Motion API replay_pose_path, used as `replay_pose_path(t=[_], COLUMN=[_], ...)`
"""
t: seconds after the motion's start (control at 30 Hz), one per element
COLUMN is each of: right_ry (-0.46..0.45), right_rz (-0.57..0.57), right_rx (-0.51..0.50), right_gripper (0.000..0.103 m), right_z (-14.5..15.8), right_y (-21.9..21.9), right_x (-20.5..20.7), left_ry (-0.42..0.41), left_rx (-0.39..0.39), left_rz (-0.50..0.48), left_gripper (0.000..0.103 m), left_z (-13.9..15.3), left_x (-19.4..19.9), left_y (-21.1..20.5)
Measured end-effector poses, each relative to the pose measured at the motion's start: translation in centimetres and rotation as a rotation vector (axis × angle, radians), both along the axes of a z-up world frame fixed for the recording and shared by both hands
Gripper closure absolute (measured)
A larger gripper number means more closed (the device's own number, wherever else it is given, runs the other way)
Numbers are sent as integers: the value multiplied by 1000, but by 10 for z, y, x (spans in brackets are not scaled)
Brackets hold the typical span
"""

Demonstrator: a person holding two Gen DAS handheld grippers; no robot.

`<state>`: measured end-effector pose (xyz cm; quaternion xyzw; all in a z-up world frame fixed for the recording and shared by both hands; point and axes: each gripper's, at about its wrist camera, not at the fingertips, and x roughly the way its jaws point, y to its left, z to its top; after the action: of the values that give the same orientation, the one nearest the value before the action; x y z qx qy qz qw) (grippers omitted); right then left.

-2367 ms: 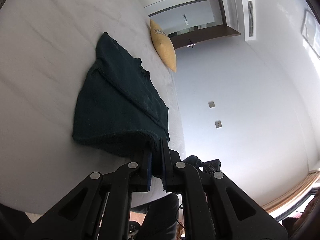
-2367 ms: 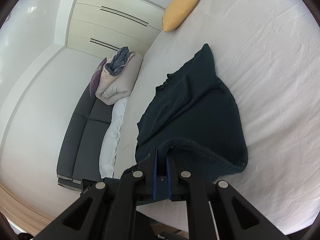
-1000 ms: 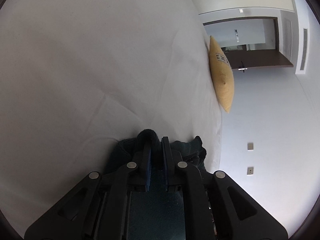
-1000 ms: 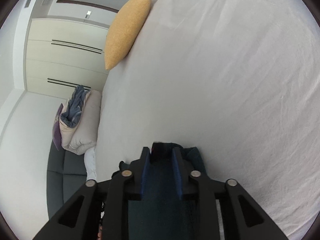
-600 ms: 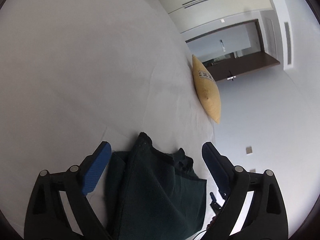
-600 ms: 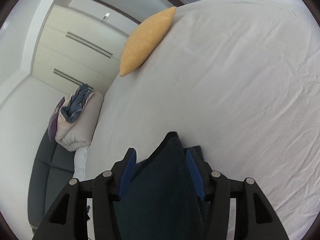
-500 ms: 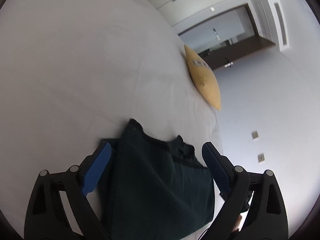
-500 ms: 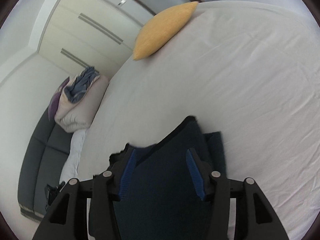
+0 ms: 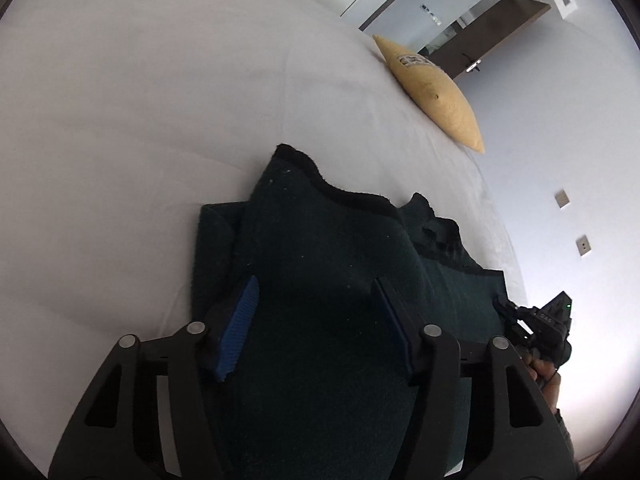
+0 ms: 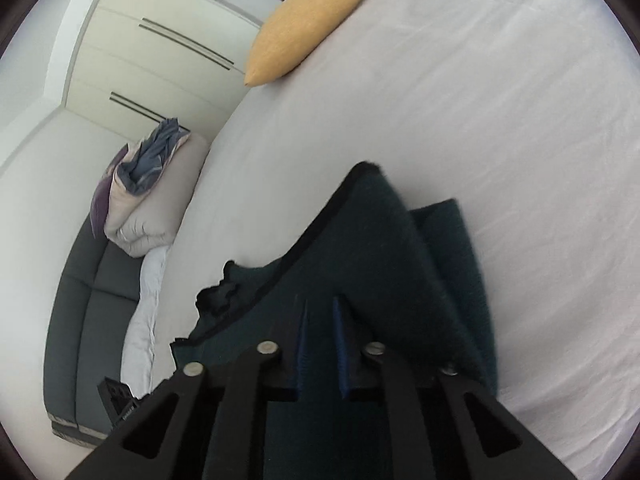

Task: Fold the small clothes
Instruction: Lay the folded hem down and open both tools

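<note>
left wrist view showed the dark green knitted garment (image 9: 328,280) lying folded over itself on the white bed sheet (image 9: 140,120), filling the frame from the centre down to 6 o'clock, with a black-trimmed hem corner poking up toward 12 o'clock. the left gripper (image 9: 316,320) hung over the upper layer with its jaws about half apart and closing; the blue ribbed pads (image 9: 239,326) stood on either side of the cloth and clear of it, so nothing was pinched. a mustard yellow cushion (image 9: 436,100) lay at the bed's edge toward 1 o'clock, with a dark wooden door (image 9: 492,28) beyond it. at 4 o'clock a hand (image 9: 546,376) gripped a black device, just beside the garment's edge.

right wrist view showed the same garment (image 10: 380,248) reaching from the centre to 6 o'clock, its trimmed hem running from 12 toward 8 o'clock. the right gripper (image 10: 320,344) had its jaws drawn in narrow; the picture was blurred, and whether a fold was caught between the pads could not be told. the cushion (image 10: 304,20) sat at 11 o'clock, a heap of folded bedding (image 10: 148,184) at 9 o'clock on a grey sofa (image 10: 92,320).
</note>
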<state>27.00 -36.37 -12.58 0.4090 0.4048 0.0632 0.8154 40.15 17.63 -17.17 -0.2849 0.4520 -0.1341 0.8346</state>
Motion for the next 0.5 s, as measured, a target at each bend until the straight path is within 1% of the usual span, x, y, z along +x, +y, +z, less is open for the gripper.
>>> replay_pose_path(t=[0.03, 0.07, 0.1, 0.13, 0.2, 0.23, 0.27, 0.3, 0.33, 0.4, 0.43, 0.5], right_ry=[-13, -19, -21, -25, -24, -29, -38, -47, -63, -105, -135, -174], right_rz=[-29, -59, -89, -122, -172, -190, -192, -192, -189, -159, -119, 5], right_rx=[22, 21, 12, 15, 28, 15, -6, -24, -34, -3, 41, 115], right_gripper=[103, 103, 103, 103, 103, 100, 97, 89, 78, 61, 59, 57], right_z=[-1, 1, 2, 2, 5, 9, 15, 20, 28, 39, 43, 49], right_y=[-7, -12, -17, -22, -28, -29, -28, -26, -21, -10, 1, 34], right_x=[-2, -5, -7, -10, -16, -19, -22, -24, -27, -33, -35, -36], left_ry=[-5, -13, -20, -29, -40, -44, -44, -45, -47, -43, -39, -32], left_rx=[-7, -1, 15, 42, 97, 114, 121, 122, 119, 119, 137, 200], left_rz=[7, 11, 9, 6, 5, 6, 8, 12, 15, 31, 43, 77], left_gripper=[50, 52, 52, 53, 53, 53, 53, 53, 53, 53, 52, 52], left_z=[-2, -4, -6, -7, -7, -7, -11, -11, -12, -10, -6, 14], left_x=[-3, -6, -11, -25, -30, -33, -34, -36, -39, -45, -50, -63], left_y=[2, 2, 0, 8, 1, -2, -4, -5, -5, -6, -7, -15])
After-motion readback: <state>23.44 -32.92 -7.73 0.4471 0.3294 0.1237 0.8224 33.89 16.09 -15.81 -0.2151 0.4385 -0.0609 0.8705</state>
